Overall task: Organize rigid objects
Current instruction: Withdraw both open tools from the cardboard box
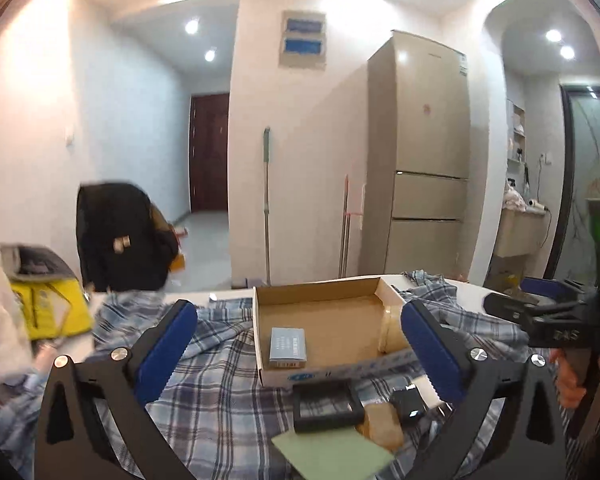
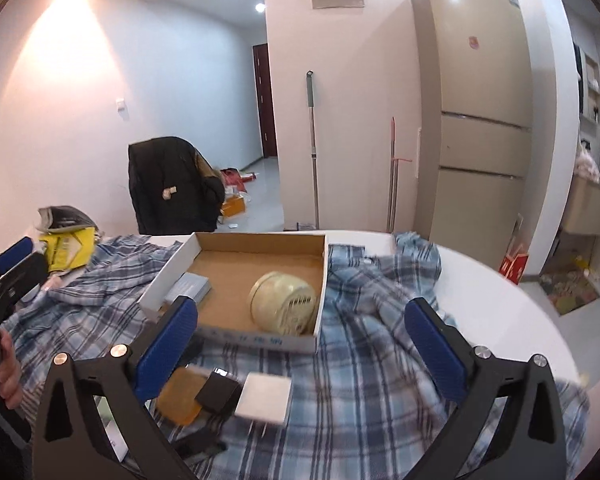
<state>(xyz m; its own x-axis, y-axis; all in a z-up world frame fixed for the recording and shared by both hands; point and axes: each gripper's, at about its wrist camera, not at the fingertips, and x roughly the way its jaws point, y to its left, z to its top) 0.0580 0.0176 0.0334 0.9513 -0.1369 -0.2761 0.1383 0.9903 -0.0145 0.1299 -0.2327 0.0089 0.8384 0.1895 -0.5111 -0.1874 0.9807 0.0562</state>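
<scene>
Two items sit in the cardboard box point(image 2: 260, 256): a grey case point(image 2: 190, 286) and a cream round thing point(image 2: 283, 305). Several more, including a white block point(image 2: 265, 398) and black frame point(image 1: 326, 406), wait on the plaid cloth point(image 2: 360, 380). Left gripper point(image 1: 300, 344) and right gripper point(image 2: 300, 344) both gape apart, holding nothing.

No legible text on anything.

Home interior: tall beige fridge point(image 1: 428, 152), mop point(image 1: 267, 200) against wall, hallway door point(image 1: 209, 152), plaid cloth-covered table point(image 2: 500, 300).

Box floor: cardboard box point(image 2: 260, 264) bare mid-floor between grey case point(image 2: 190, 286) and cream round device point(image 2: 283, 307).
Front approach: crowded by white block point(image 2: 265, 398), black items.
Right side: open plaid cloth point(image 2: 364, 360).
</scene>
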